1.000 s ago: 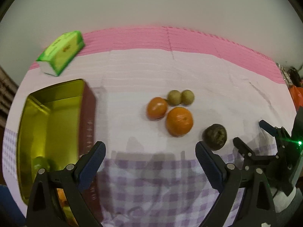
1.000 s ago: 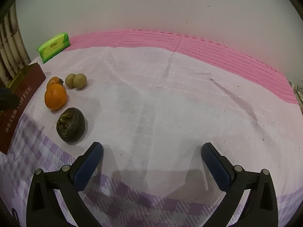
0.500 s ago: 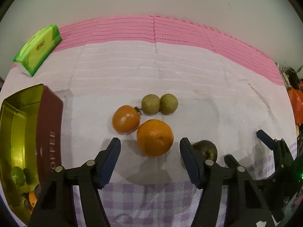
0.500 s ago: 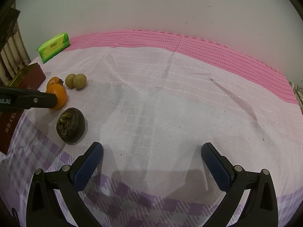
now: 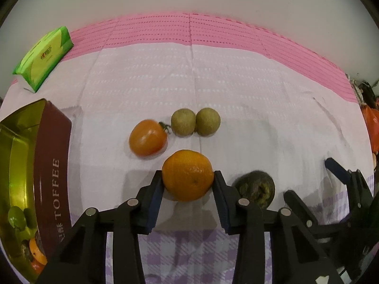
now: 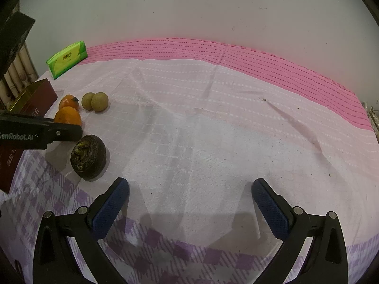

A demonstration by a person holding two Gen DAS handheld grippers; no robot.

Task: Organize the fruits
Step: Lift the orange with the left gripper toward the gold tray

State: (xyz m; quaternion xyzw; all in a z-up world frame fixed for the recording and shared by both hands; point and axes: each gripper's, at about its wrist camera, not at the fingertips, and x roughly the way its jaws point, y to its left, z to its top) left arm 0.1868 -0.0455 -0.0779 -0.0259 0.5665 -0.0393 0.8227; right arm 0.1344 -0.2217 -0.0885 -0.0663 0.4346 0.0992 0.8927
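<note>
My left gripper (image 5: pixel 188 177) has just closed its pads on the orange (image 5: pixel 187 175); I'd lift straight up, clear the tomato (image 5: pixel 148 137), then swing to the tin (image 5: pixel 14 156), right gripper (image 6: pixel 189 200) wide and idle.

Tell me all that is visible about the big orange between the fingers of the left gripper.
The orange is round, bright orange, with dimpled, slightly glossy peel and a small dark dot on its front. It sits on the pale tablecloth, whole and unpeeled. The left gripper has just been closing, and its blue pads now press on the fruit's two sides. It lies apart from the smooth orange tomato behind it and from the dark wrinkled fruit at its right, which a gripper finger partly hides.
</note>
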